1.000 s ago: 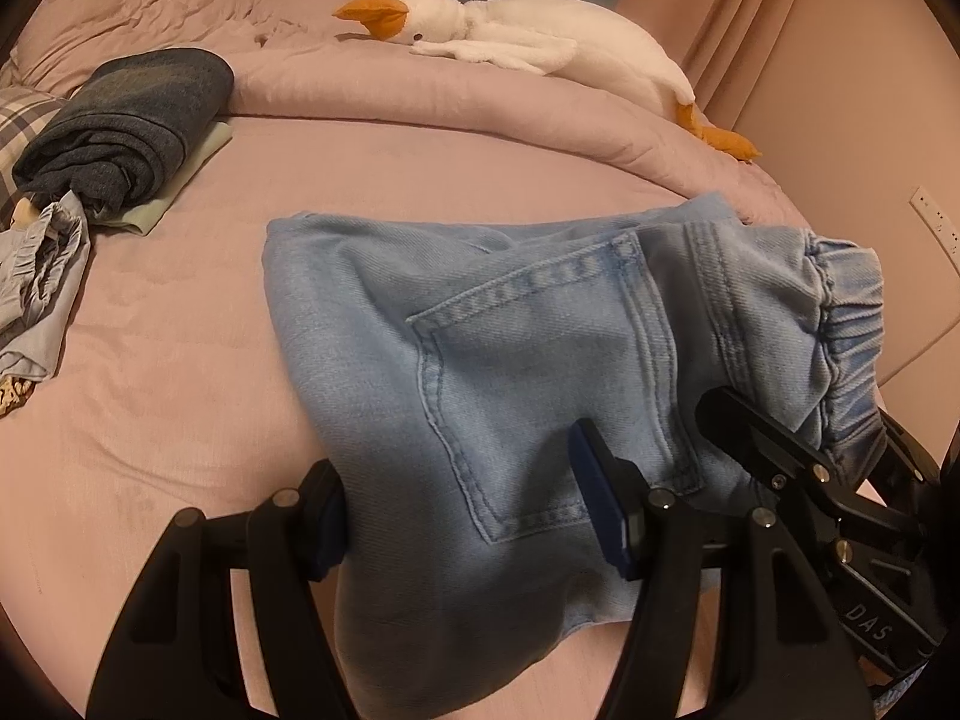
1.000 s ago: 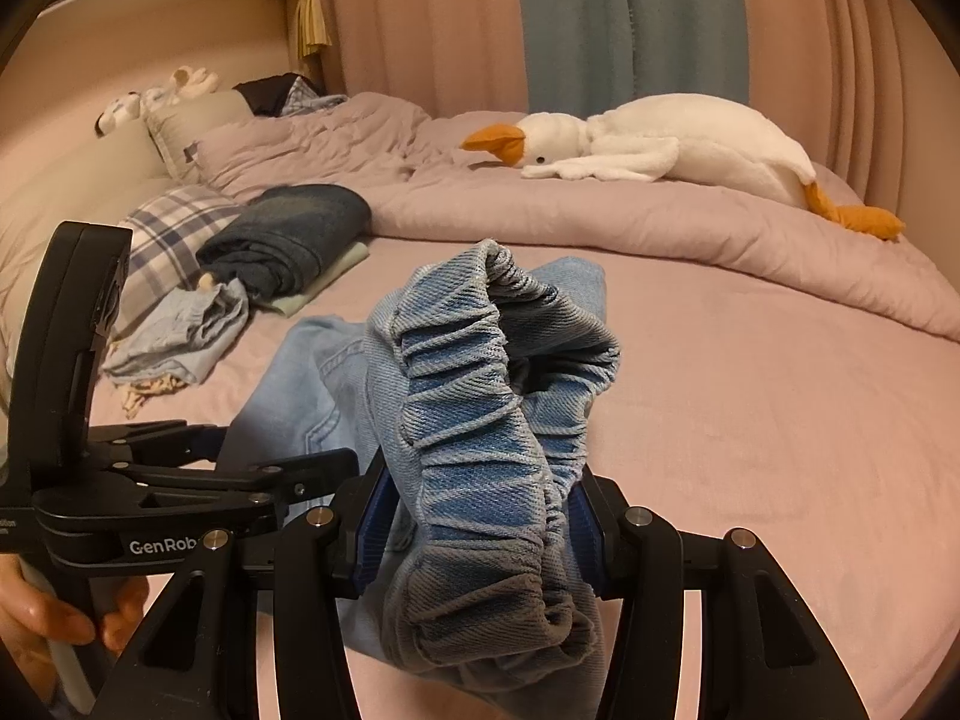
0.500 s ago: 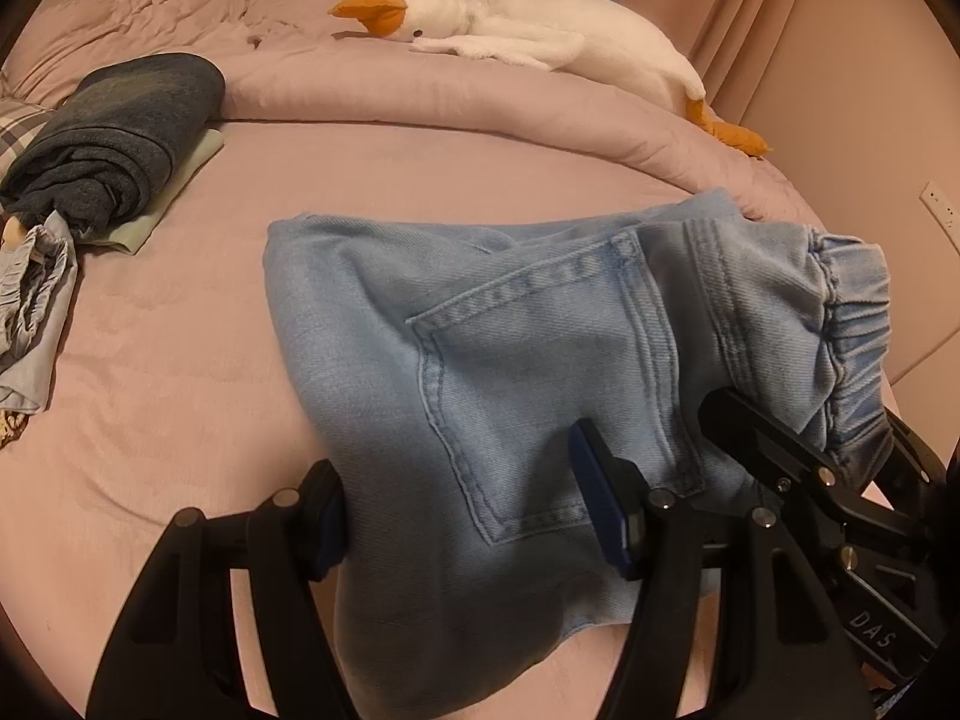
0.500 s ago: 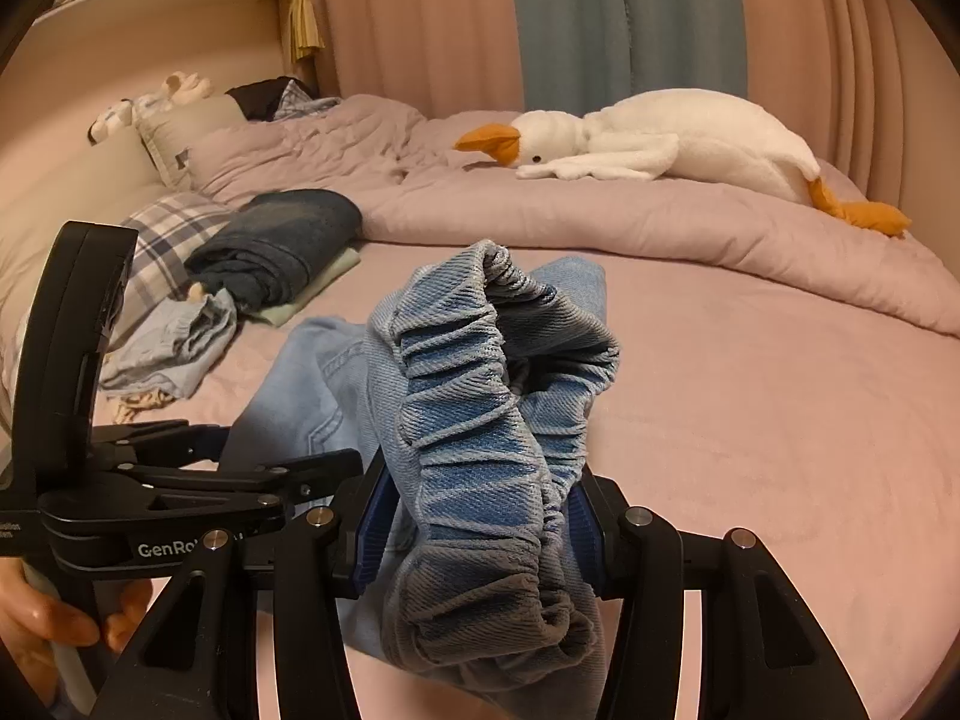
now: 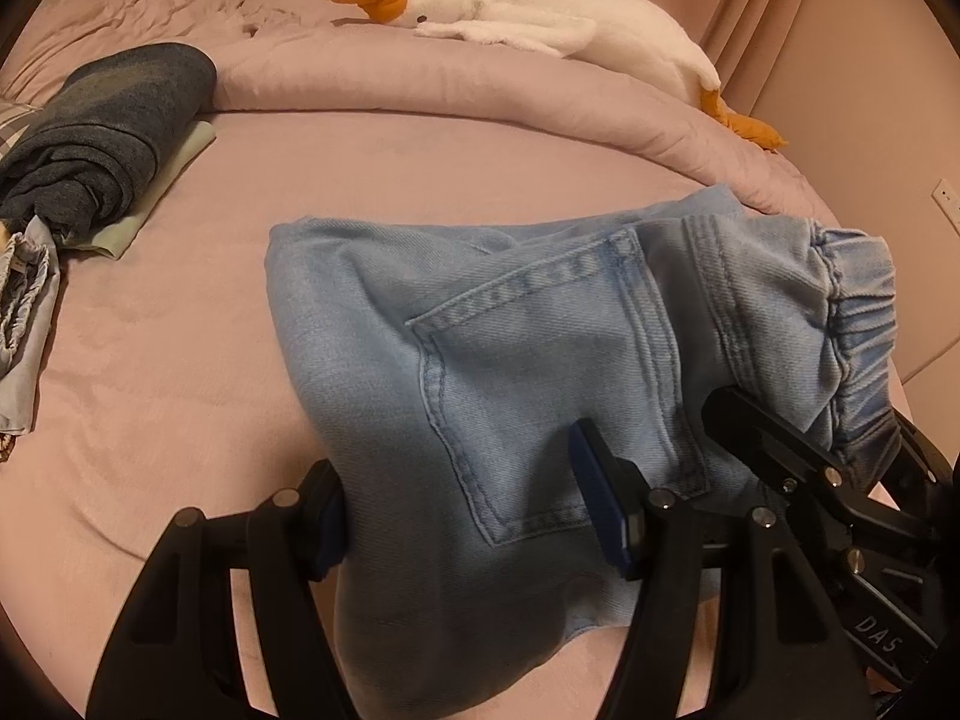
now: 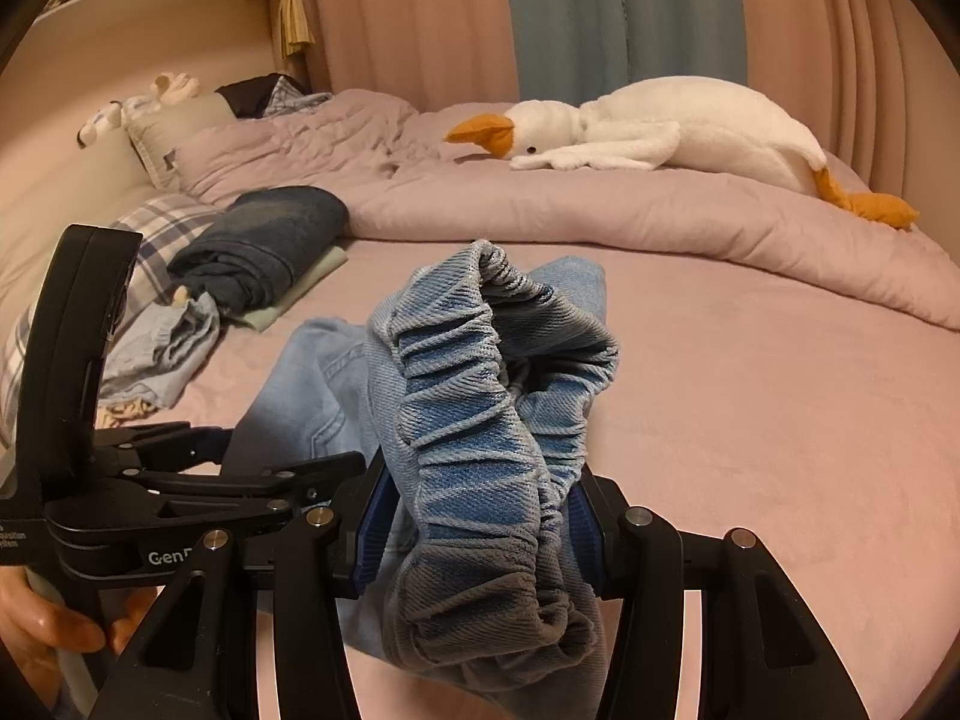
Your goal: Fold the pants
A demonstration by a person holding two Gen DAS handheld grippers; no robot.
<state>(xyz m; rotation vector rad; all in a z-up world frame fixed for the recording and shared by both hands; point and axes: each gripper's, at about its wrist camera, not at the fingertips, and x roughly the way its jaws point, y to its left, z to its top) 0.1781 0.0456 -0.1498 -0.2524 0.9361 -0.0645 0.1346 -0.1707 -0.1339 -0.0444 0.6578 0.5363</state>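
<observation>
Light blue denim pants [image 5: 492,360] lie folded on the pink bed, back pocket up, with the elastic waistband at the right. My left gripper [image 5: 468,516] holds the near fold of the pants between its blue pads. My right gripper [image 6: 474,516] is shut on the bunched elastic waistband [image 6: 480,396] and holds it lifted above the sheet. The right gripper also shows in the left wrist view [image 5: 828,480], at the waistband. The left gripper shows in the right wrist view [image 6: 180,480], held by a hand.
A folded dark blue garment [image 5: 102,132] on a pale green cloth lies at the far left, with a crumpled light blue garment [image 5: 24,288] beside it. A white plush goose [image 5: 540,18] rests on the rolled pink duvet [image 5: 480,96] at the back. A plaid pillow [image 6: 162,222] lies left.
Both grippers keep their hold on the pants. The views have shifted slightly forward over the bed; the pants keep the same shape.
</observation>
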